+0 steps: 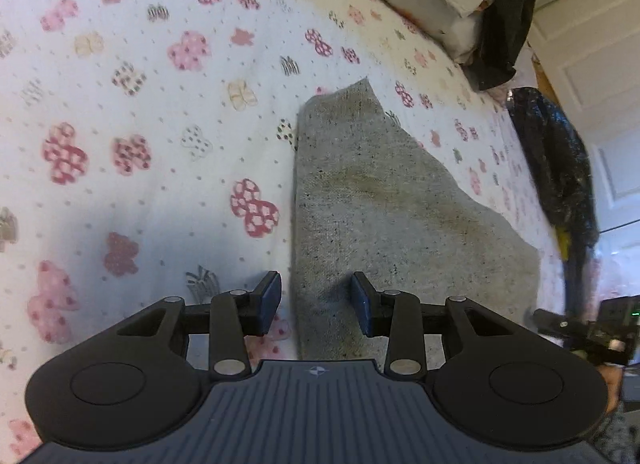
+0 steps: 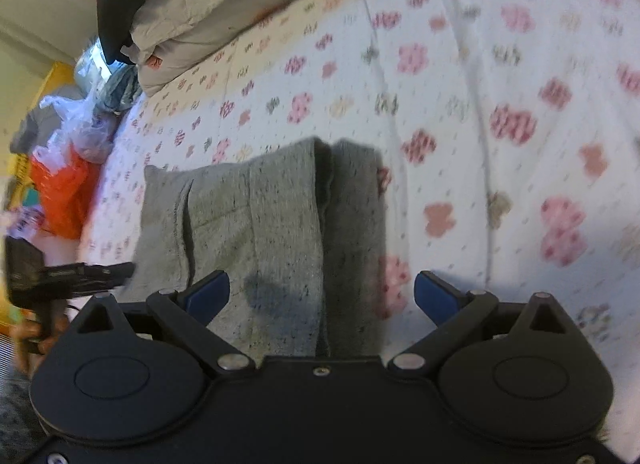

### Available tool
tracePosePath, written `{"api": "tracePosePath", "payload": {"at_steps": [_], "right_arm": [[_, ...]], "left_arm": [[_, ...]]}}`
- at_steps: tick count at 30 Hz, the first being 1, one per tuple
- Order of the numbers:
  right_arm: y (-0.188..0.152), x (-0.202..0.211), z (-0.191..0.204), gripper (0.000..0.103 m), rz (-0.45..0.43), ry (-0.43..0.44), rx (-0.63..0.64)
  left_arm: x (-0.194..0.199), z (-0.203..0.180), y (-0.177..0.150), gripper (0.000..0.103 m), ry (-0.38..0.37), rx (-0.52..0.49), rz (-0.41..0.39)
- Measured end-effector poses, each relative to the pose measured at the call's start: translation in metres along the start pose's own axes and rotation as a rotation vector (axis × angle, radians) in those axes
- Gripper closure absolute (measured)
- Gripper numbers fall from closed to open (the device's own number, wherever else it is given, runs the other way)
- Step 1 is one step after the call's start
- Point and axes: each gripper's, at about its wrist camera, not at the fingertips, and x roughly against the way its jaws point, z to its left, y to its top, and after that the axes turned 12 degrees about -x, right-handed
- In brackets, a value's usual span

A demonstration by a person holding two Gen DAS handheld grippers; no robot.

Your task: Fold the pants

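Note:
The grey speckled pants lie folded flat on the bed. In the right wrist view the pants show stacked layers with a fold edge down the middle. My left gripper is open and empty, hovering over the near left edge of the pants. My right gripper is open wide and empty, above the near end of the pants. The other gripper shows at the left edge of the right wrist view, beside the pants.
The bed has a white sheet with pink butterfly prints. Pillows and dark clothing lie at the head. A dark bag and orange and clear plastic bags sit beside the bed.

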Motion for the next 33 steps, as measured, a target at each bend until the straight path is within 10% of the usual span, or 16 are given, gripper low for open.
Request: {"api": "tracePosePath", "payload": {"at_steps": [8, 15, 19, 26, 33], "right_arm": [[0.012, -0.019, -0.009, 0.001, 0.099, 0.146, -0.070], [0.029, -0.029, -0.017, 0.005, 0.190, 0.217, -0.085], [0.038, -0.027, -0.030, 0.045, 0.220, 0.190, -0.108], [0.029, -0.032, -0.019, 0.070, 0.215, 0.166, -0.063], [0.028, -0.013, -0.009, 0.073, 0.176, 0.198, -0.025]], "left_arm": [[-0.021, 0.020, 0.003, 0.060, -0.239, 0.129, 0.035], [-0.033, 0.009, 0.005, 0.057, -0.281, 0.080, 0.075], [-0.037, 0.004, 0.008, 0.057, -0.287, 0.070, 0.095], [-0.037, -0.006, 0.004, 0.084, -0.281, 0.025, 0.094], [-0.015, -0.007, 0.004, 0.089, -0.293, 0.006, 0.023]]}}
